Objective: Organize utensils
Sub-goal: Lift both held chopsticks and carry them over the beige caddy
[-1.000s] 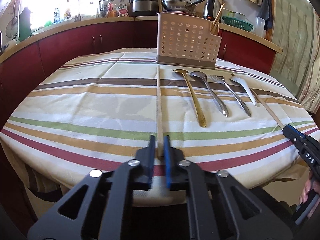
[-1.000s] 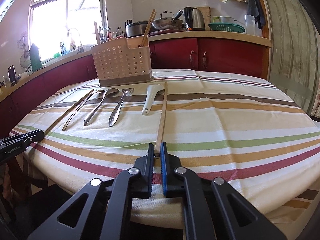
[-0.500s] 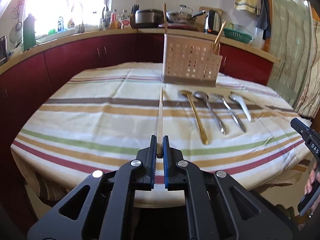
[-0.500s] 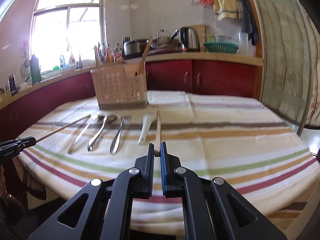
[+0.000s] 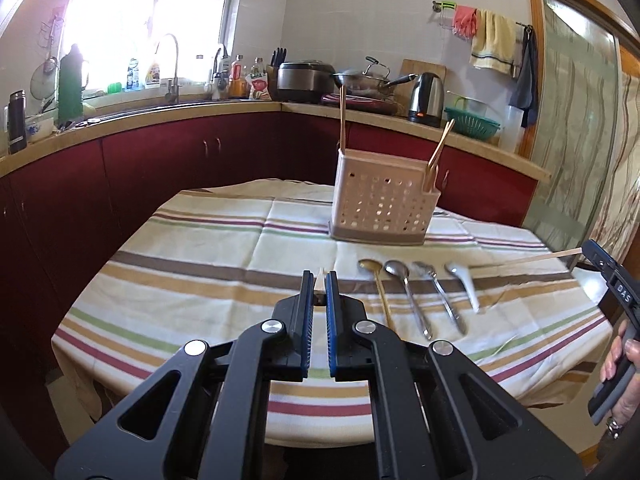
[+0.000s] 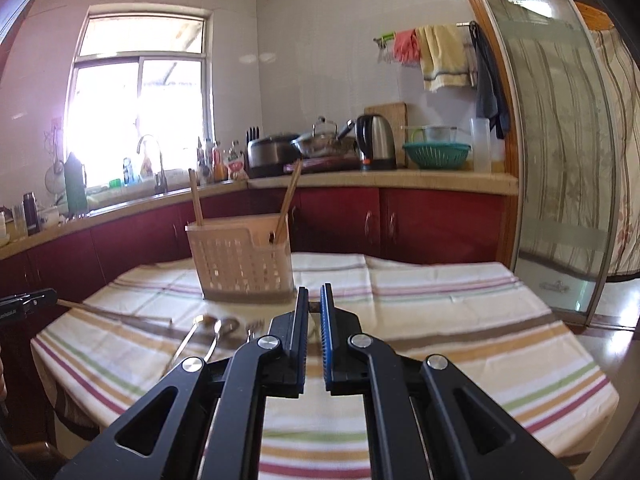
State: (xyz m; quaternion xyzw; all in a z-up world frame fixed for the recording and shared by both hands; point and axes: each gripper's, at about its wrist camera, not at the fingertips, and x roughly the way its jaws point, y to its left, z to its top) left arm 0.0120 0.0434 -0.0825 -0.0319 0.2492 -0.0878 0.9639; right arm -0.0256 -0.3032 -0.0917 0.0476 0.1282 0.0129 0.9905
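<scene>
A pale perforated utensil basket (image 5: 382,208) stands at the back of the striped table, with two chopsticks upright in it; it also shows in the right wrist view (image 6: 240,262). My left gripper (image 5: 319,280) is shut on a wooden chopstick (image 5: 320,280), lifted above the table and seen end-on. My right gripper (image 6: 314,296) is shut on another chopstick, whose length shows in the left wrist view (image 5: 524,259) raised off the table. A gold spoon (image 5: 380,288), two steel spoons (image 5: 408,292) and a white spoon (image 5: 464,280) lie in a row on the cloth.
The striped tablecloth (image 5: 200,280) covers the table. Red cabinets and a counter with a kettle (image 5: 426,98), pots and a sink run behind it. A glass door (image 6: 560,160) stands at the right.
Both grippers have lifted their chopsticks off the table and risen, tilting the views upward. The spoons have not moved.
</scene>
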